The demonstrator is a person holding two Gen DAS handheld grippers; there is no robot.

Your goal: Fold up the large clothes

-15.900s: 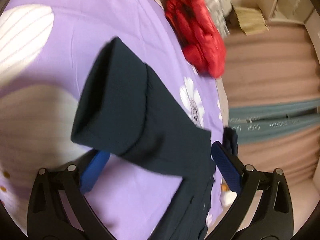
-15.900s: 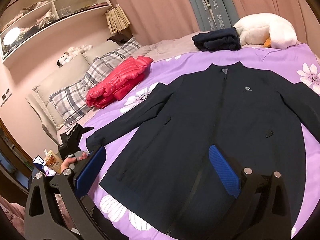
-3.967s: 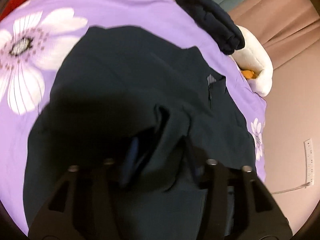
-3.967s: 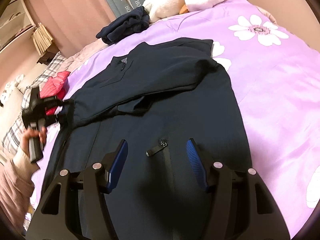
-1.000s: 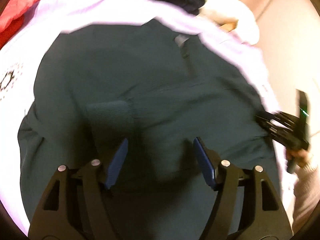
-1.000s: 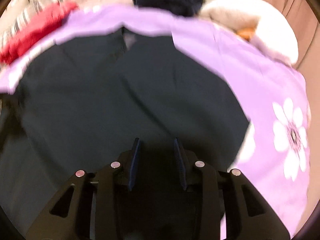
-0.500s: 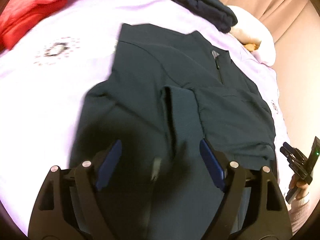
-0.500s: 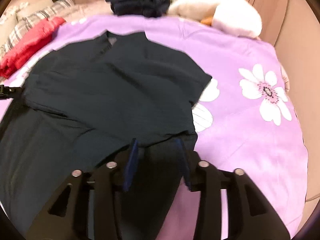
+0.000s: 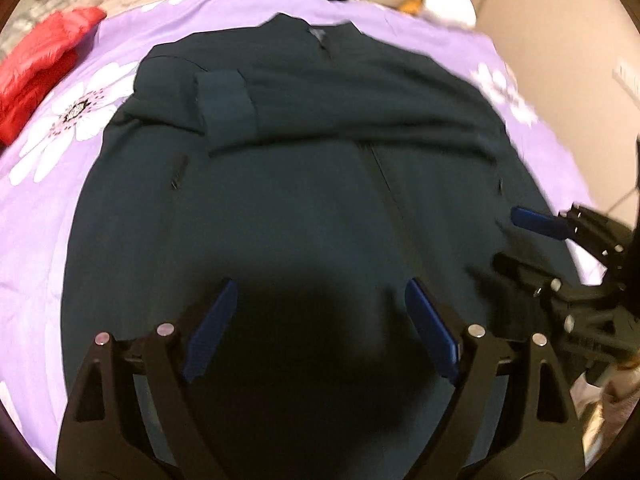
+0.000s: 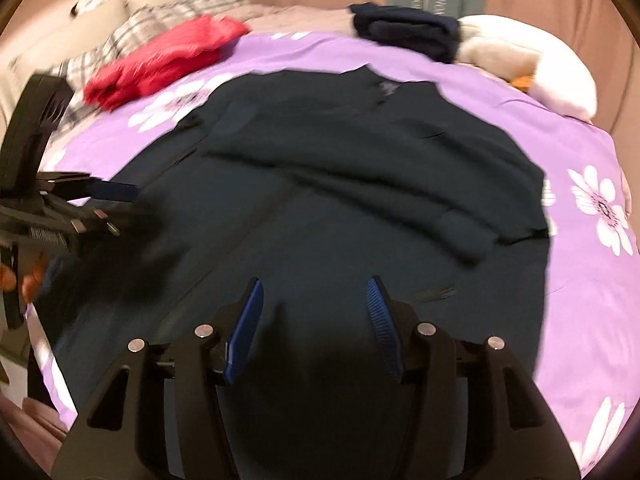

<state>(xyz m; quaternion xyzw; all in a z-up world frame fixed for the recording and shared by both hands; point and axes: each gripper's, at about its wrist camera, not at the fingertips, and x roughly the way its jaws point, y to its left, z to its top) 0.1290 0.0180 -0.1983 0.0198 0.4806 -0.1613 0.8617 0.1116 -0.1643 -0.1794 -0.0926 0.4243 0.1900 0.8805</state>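
A dark navy jacket (image 9: 304,184) lies flat on the purple flowered bedspread (image 9: 36,200), both sleeves folded across its chest, collar at the far end. My left gripper (image 9: 320,300) hovers above the jacket's lower half, its jaws opening wide with nothing between the blue pads. In the right wrist view the same jacket (image 10: 340,208) fills the middle. My right gripper (image 10: 316,296) hangs over its hem area, jaws opening, nothing between them. Each gripper shows in the other's view: the right gripper (image 9: 532,236) at the jacket's right edge, the left gripper (image 10: 108,200) at its left edge.
A red puffer jacket (image 10: 160,60) lies at the bed's far left by plaid pillows (image 10: 120,36). A folded dark garment (image 10: 404,28) and a white plush toy (image 10: 528,64) sit at the far end. Pink curtains hang behind.
Both grippers have pulled back from the folded sleeves toward the jacket's hem, and their jaws have widened. The sleeves now lie released across the chest.
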